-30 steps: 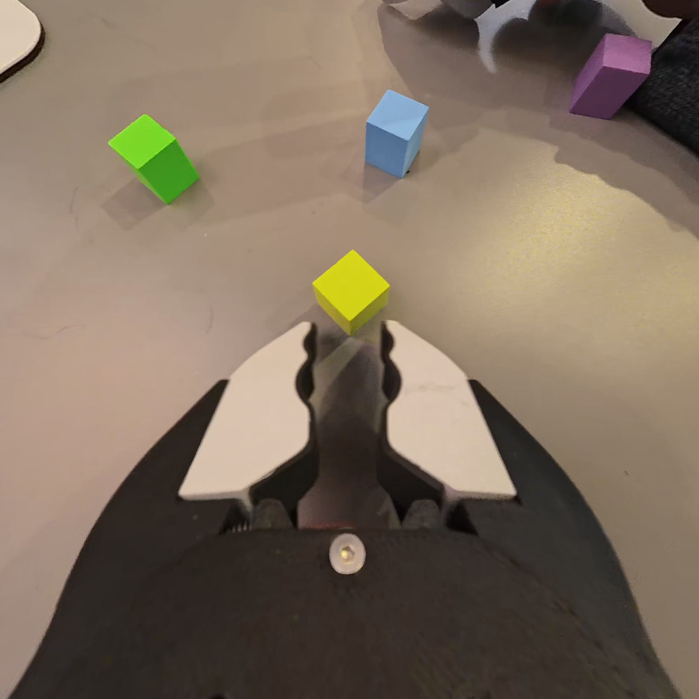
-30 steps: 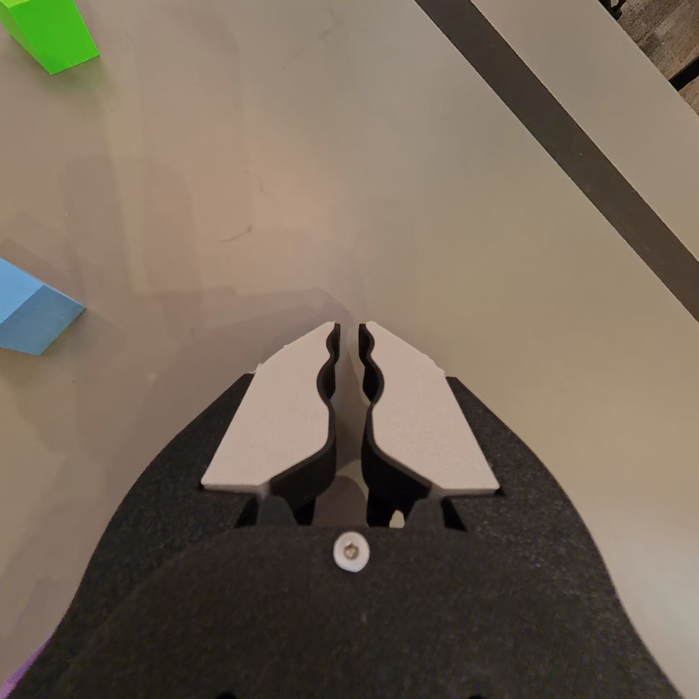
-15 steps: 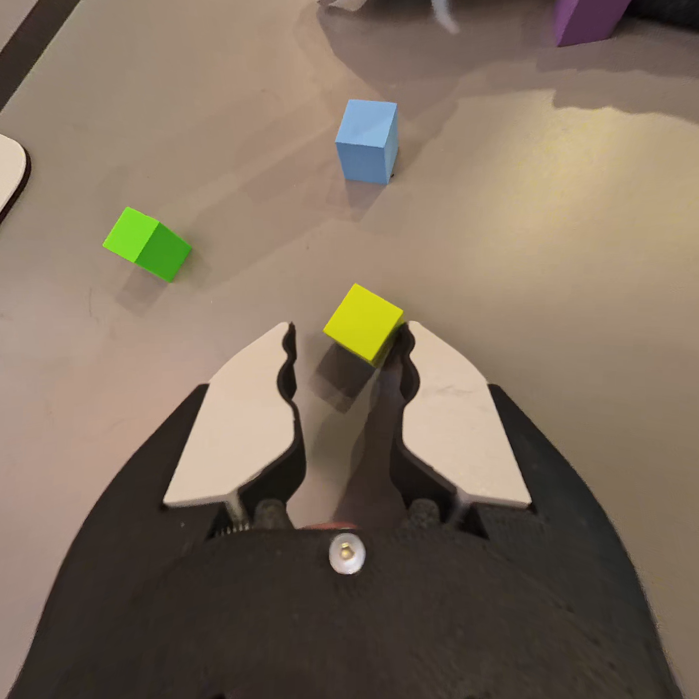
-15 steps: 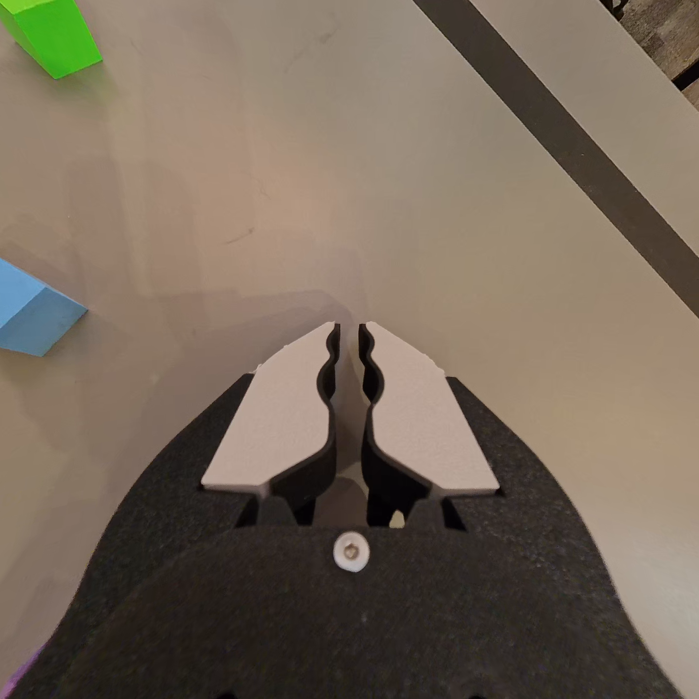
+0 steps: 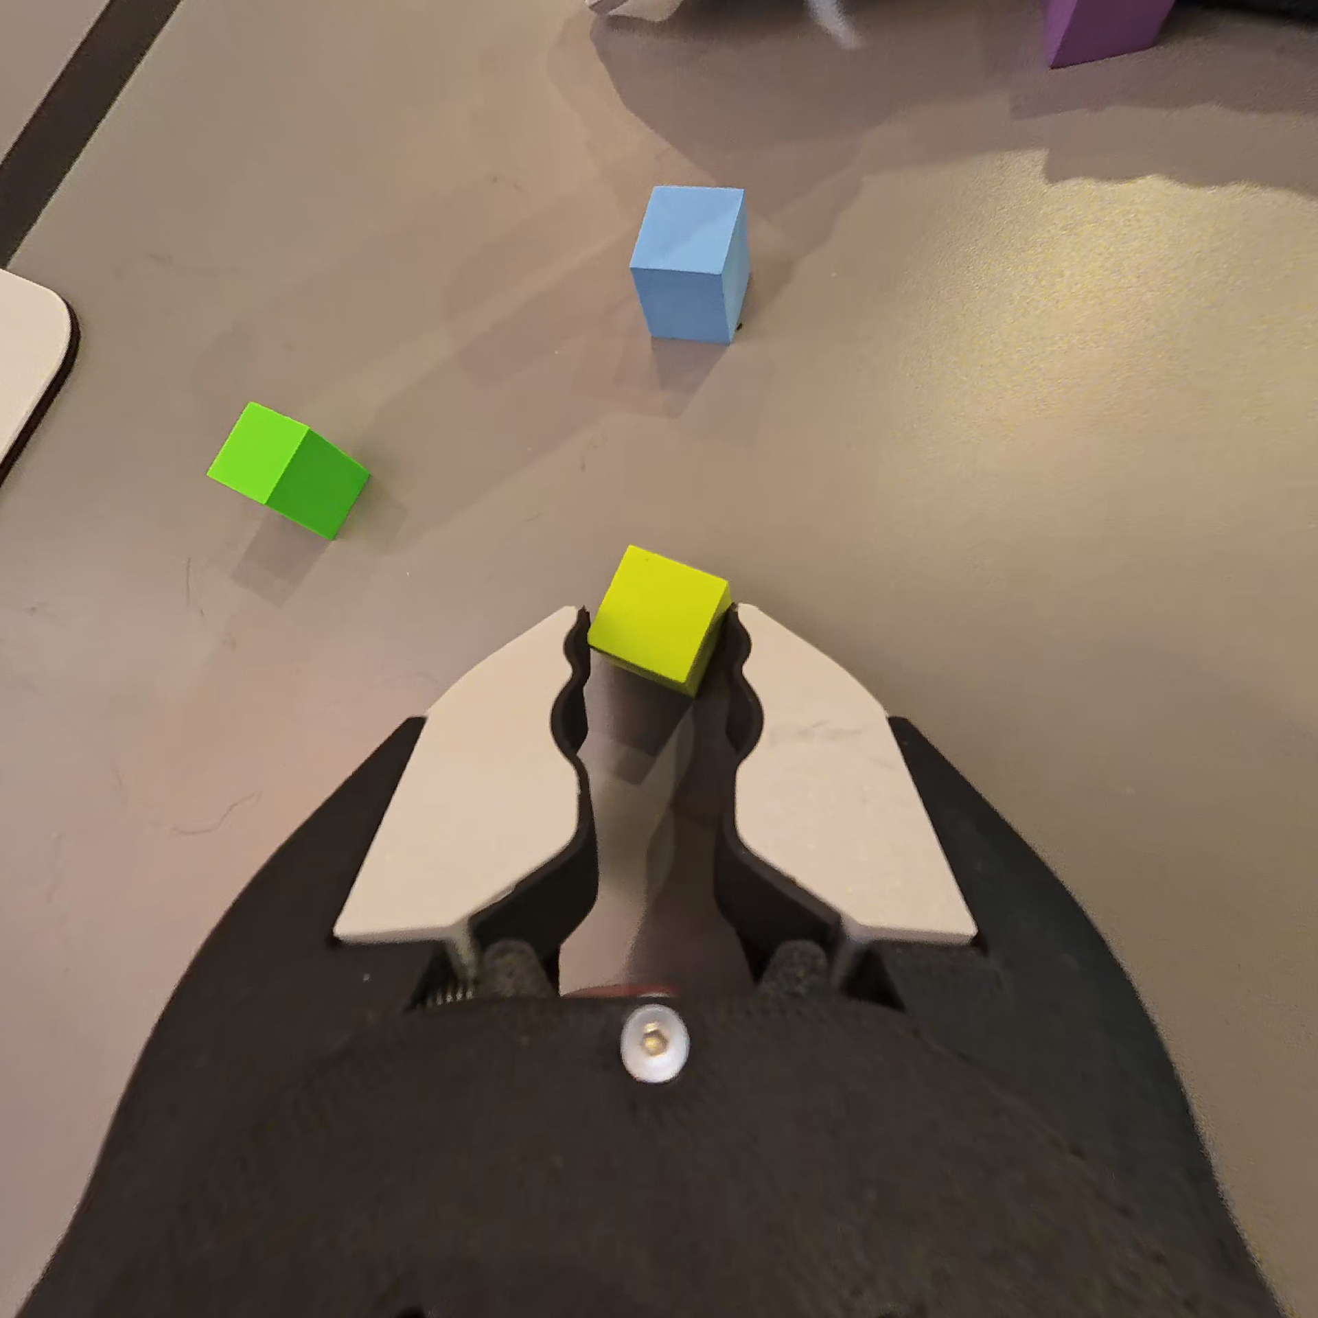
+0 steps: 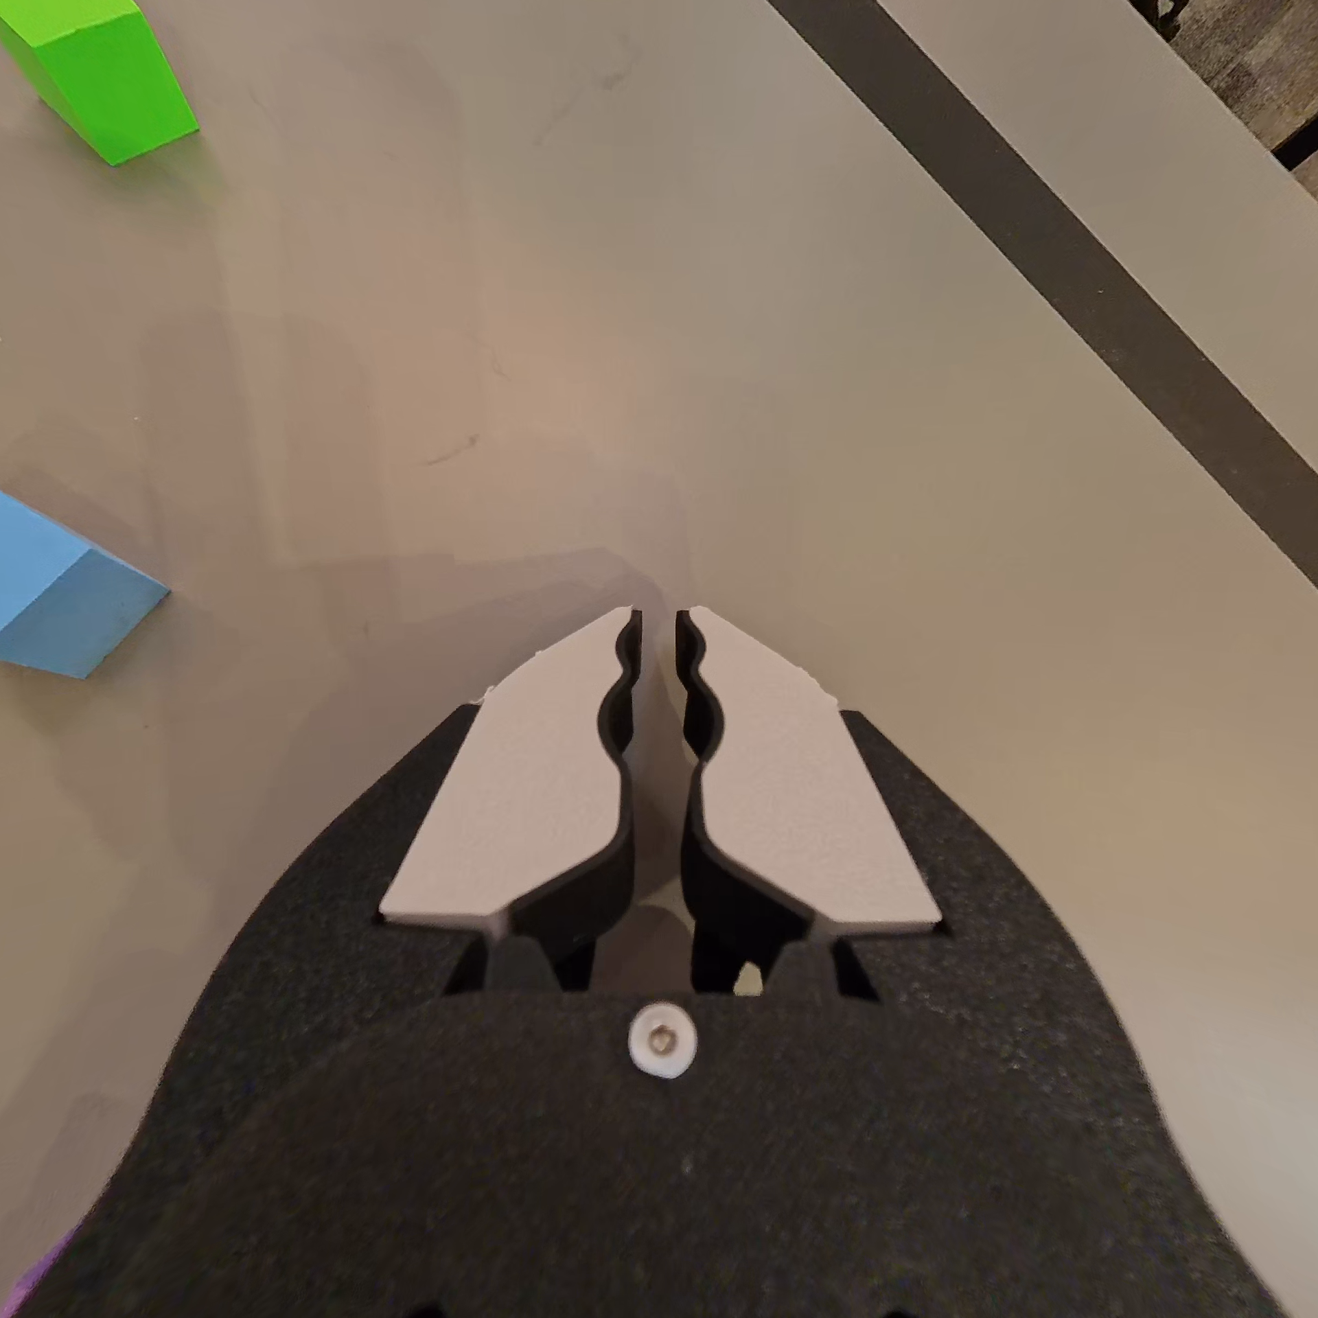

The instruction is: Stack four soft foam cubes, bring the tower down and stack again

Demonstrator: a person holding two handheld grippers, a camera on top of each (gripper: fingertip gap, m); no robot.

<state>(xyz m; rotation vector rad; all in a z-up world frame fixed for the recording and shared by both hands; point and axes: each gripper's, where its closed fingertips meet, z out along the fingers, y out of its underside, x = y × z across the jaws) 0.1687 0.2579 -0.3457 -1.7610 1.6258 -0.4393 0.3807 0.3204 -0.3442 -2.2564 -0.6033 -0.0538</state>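
Left wrist view, left hand-held gripper [image 5: 660, 613] clamping yellow cube [image 5: 657, 619]

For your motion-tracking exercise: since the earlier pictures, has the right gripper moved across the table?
No. In the right wrist view the right gripper keeps the same place relative to the blue cube and green cube, its narrow gap empty.

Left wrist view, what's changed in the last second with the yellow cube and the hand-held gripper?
The left hand-held gripper opened wider, moved forward around the yellow cube, then closed: both fingertips now touch the cube's sides, where earlier it lay just ahead of them. The cube also turned slightly on the table. The green cube, blue cube and the right hand-held gripper, narrowly parted and holding nothing, stayed as they were.
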